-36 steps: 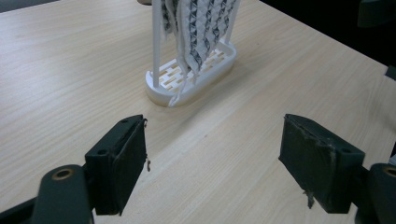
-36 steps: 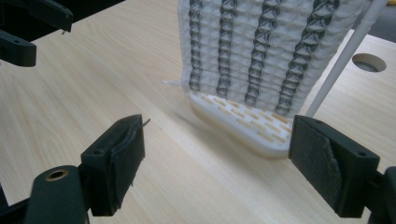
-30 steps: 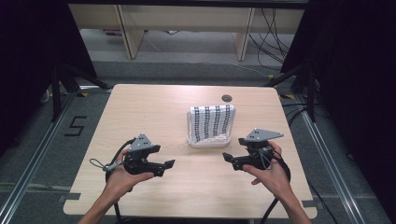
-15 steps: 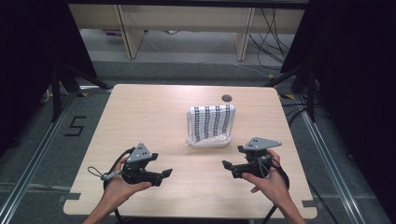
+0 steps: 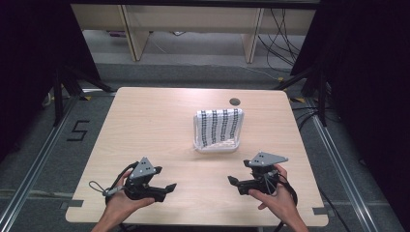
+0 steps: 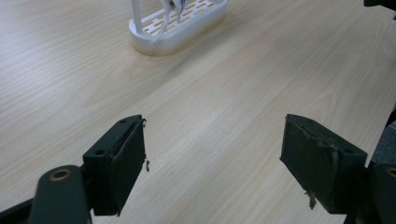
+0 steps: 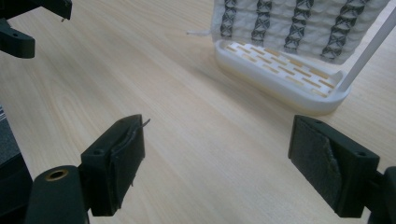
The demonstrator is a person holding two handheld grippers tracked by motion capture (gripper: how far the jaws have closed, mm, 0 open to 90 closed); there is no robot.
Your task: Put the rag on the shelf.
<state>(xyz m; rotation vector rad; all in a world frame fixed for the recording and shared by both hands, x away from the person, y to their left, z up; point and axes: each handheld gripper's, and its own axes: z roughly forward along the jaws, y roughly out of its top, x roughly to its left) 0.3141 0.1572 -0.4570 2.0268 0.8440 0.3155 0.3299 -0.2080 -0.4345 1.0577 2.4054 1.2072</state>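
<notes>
both tongs wide apart, empty

One mark can be read: a large dark numeral "5" point(image 5: 79, 130) set on the grey floor point(image 5: 34, 145) just left of the bench point(image 5: 145, 125), seen in the high view. The patterned cloth on the white rack carries rows of dark figures, yet these form no letters or numbers, and both gripper views hold no writing at all
</notes>
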